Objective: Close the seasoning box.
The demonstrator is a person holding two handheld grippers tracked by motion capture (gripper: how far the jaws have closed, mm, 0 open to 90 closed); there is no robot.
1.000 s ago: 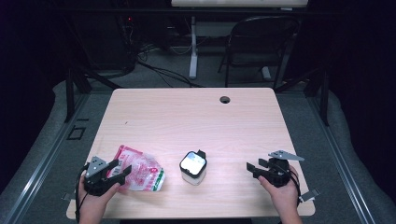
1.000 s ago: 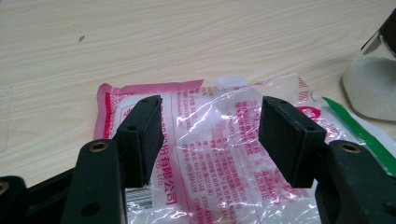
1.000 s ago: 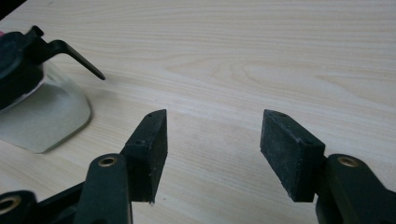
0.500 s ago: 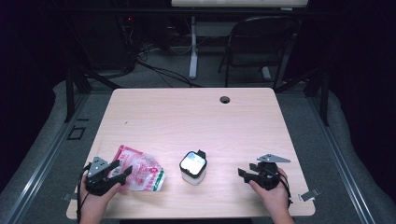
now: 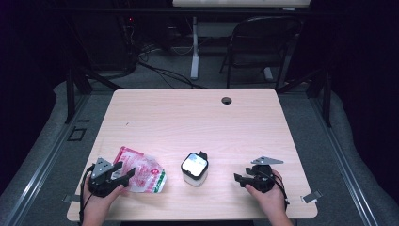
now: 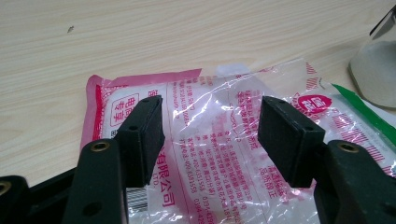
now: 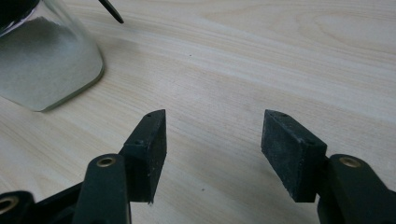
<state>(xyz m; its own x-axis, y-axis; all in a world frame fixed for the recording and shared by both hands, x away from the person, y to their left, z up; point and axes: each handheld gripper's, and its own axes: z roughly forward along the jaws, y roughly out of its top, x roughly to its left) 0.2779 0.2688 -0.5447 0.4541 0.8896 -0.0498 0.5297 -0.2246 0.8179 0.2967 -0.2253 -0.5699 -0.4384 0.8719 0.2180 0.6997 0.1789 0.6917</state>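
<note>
Near the table's [image 5: 197, 117] front left edge: a pink-and-clear pouch [image 5: 141, 169], lying flat, long axis slanting from far left toward near right, green-striped end toward the jar [image 5: 194, 168]. Over the pouch's left end, the left gripper [image 5: 123, 173], jaws wide apart, straddling the film [image 6: 210, 126], nothing pinched. Mid-front: a glass jar, upright, partly filled with white powder [image 7: 42, 70]. Well right of it, the right gripper [image 5: 241, 179], pointing at the jar, jaws spread wide over bare wood, holding nothing.

Lab or studio space. Black curtains all round, cables [image 5: 155, 70] on grey carpet. Lone wooden table [image 5: 188, 122], folding chair [image 5: 256, 47] behind.
</note>
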